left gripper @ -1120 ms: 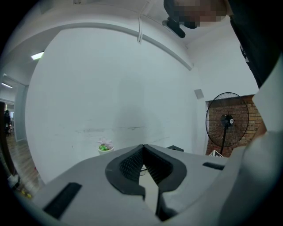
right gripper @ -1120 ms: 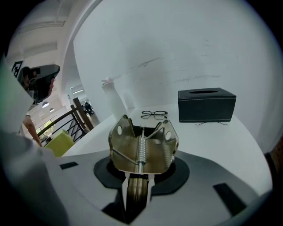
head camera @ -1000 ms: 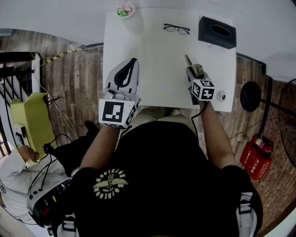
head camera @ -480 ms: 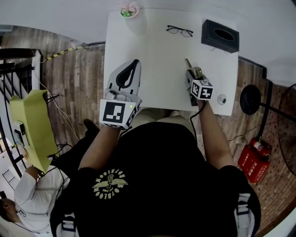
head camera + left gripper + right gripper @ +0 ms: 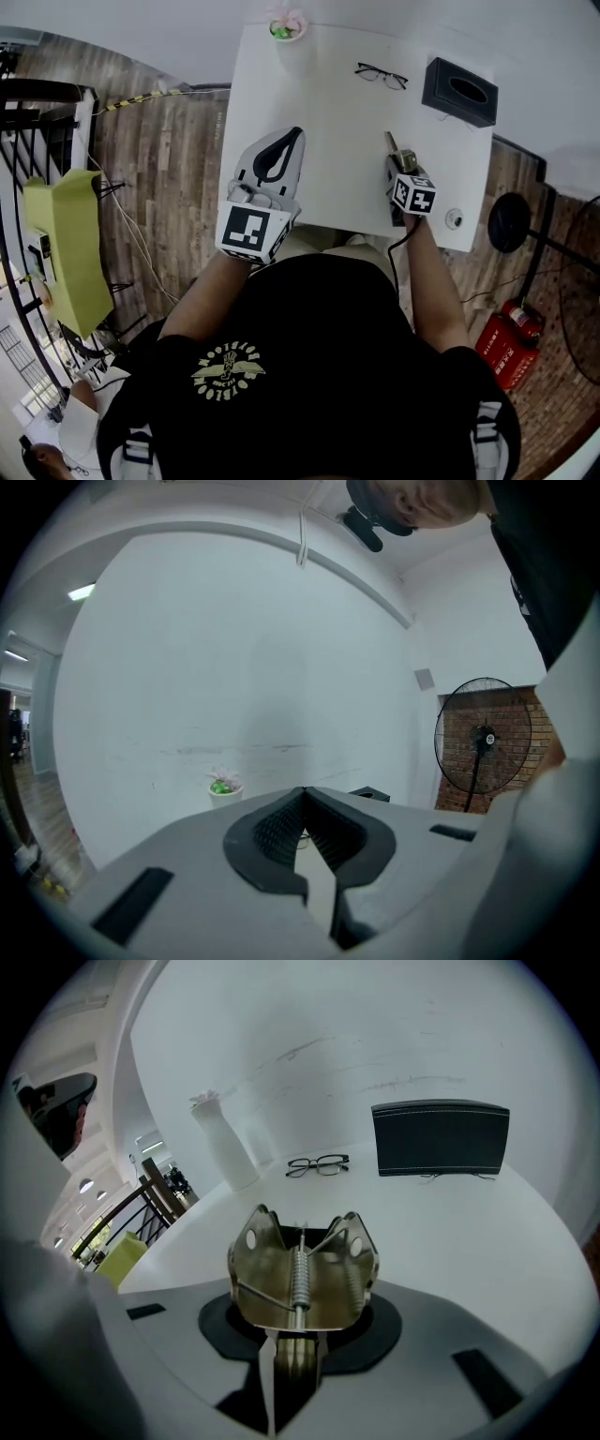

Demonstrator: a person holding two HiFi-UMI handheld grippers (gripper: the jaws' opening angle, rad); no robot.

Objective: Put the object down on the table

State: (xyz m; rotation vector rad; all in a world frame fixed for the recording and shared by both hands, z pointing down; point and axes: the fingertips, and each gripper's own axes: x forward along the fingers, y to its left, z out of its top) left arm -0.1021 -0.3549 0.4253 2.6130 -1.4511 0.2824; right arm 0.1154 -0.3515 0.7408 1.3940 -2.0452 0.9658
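- At the far left, a yellow-green piece of furniture (image 5: 67, 246) stands on the plank floor, well apart from the counter (image 5: 337, 112).
- The left tongs (image 5: 295, 134) are held over the counter's left front part and point away from the person. In the left gripper view the left tongs (image 5: 303, 790) have their tips pressed together. Nothing is between them, and only an oval gap shows behind the tips.
- A small white pot (image 5: 287, 25) with a green and pink plant stands at the counter's far left corner.
- Dark-rimmed glasses (image 5: 382, 75) lie near the far edge, between the pot and the black box.
- The metal spring clip (image 5: 394, 148) is in the right tongs (image 5: 401, 167), over the counter's right half and near its front edge.
- In the right gripper view the right tongs (image 5: 292, 1333) pinch the clip (image 5: 302, 1265) by its narrow end. Its two brass-coloured leaves, each with a hole, splay forward, and a coil spring runs down the middle.
- The clip tilts down toward the white surface. Whether it touches that surface cannot be made out.
- A black tissue box (image 5: 458, 91) sits at the far right corner, well apart from the clip.
- A small round thing (image 5: 454, 218) lies by the front right corner, just right of the right tongs' marker cube.
- On the floor to the right of the counter is a red fire extinguisher (image 5: 506, 336).
- The left gripper view shows a standing fan (image 5: 483, 735) before a brick wall.
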